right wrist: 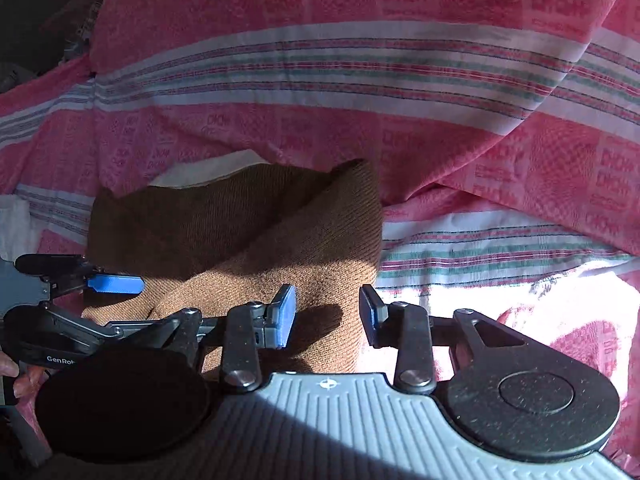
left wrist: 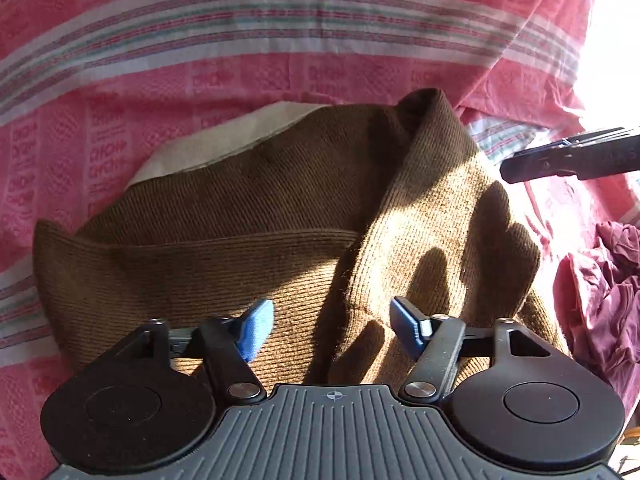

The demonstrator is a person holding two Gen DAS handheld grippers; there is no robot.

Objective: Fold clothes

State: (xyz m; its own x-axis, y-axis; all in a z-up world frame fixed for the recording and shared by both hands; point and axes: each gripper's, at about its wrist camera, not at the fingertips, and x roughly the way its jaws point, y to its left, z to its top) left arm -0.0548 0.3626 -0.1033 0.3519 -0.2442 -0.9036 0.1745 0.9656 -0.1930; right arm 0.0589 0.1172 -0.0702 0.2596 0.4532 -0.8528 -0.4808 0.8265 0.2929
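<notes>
Both hand-held grippers, left (left wrist: 332, 328) and right (right wrist: 327, 316), spread wide, empty, above brown sweater (left wrist: 248, 216).

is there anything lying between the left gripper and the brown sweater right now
Nothing visible. The left gripper hangs open directly over the brown sweater, with only bare knit between its fingers. The maroon garment is off to the right on the pink bedsheet, out of the way.
</notes>
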